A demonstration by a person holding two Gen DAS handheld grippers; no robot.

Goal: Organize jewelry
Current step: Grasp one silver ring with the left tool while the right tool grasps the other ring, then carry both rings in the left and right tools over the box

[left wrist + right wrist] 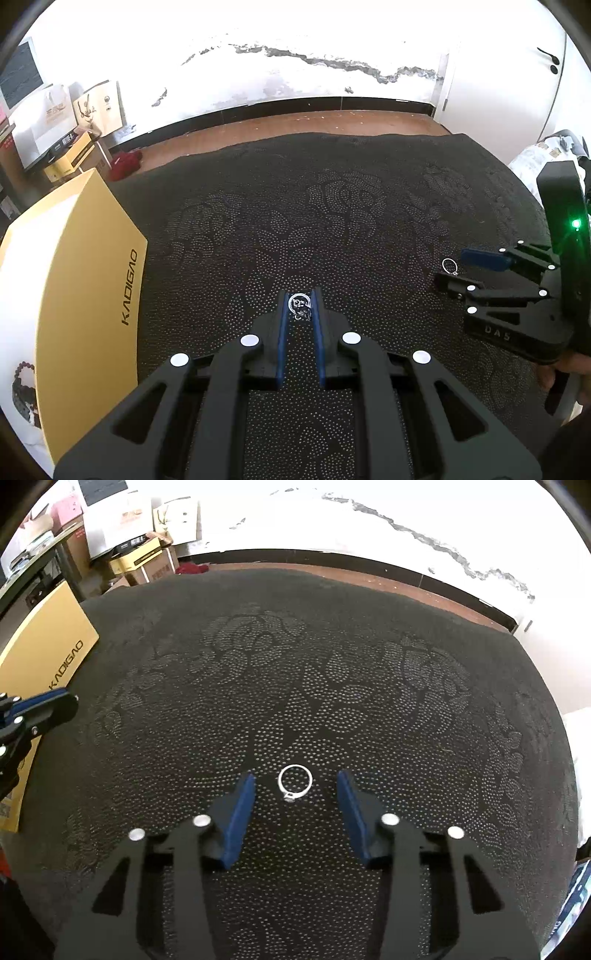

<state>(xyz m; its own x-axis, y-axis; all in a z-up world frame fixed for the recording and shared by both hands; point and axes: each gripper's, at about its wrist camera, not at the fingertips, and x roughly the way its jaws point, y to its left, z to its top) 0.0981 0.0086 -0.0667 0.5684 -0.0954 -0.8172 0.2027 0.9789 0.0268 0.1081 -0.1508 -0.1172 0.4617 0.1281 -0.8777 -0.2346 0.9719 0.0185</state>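
On the dark dotted cloth (332, 206), the left wrist view shows the left gripper (301, 299) clamped on a small silver ring (300, 303), its detail hard to read. A yellow box (88, 280) at left is cut off; beads (26, 395) lie on its white top.

The right wrist view shows the right gripper (295, 781) parted, pads clear of a second ring (294, 780) lying flat between them, stone toward the camera.
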